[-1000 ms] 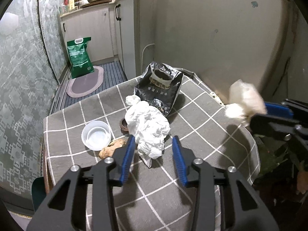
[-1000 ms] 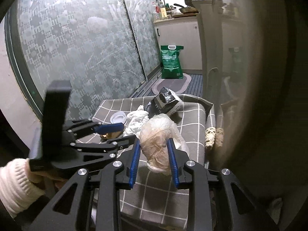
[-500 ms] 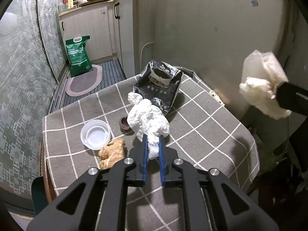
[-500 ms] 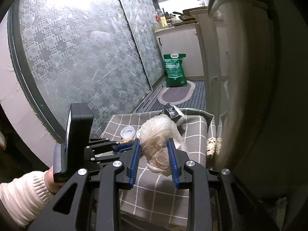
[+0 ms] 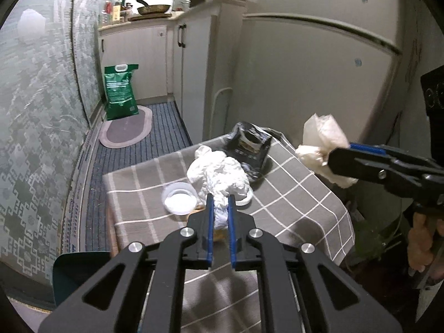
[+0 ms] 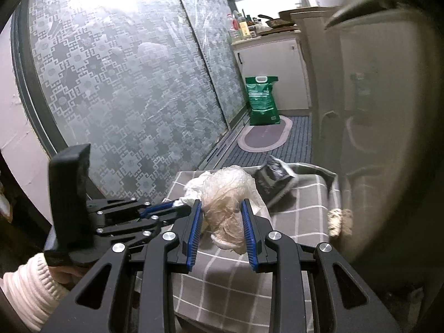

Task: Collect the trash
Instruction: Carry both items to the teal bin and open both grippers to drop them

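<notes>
My left gripper (image 5: pixel 221 204) is shut on a crumpled white paper wad (image 5: pixel 217 174) and holds it above the checked table (image 5: pixel 299 194). My right gripper (image 6: pixel 222 208) is shut on a crumpled clear plastic bag (image 6: pixel 229 194), held high off the table's right side; the bag also shows in the left wrist view (image 5: pixel 323 144). A black snack bag (image 5: pixel 249 145) lies at the table's far edge. A white plastic cup (image 5: pixel 179 201) sits on the table under the paper wad. A brownish lump below my left gripper is mostly hidden.
A fridge (image 5: pixel 319 83) stands behind the table. Patterned glass doors (image 6: pixel 125 83) run along the left. A green sack (image 5: pixel 120 91) and an oval mat (image 5: pixel 126 130) lie on the floor beyond. A teal bin edge (image 5: pixel 72 274) shows at lower left.
My left gripper closed on the white paper wad and lifted it off the table. My right gripper rose with the plastic bag.
</notes>
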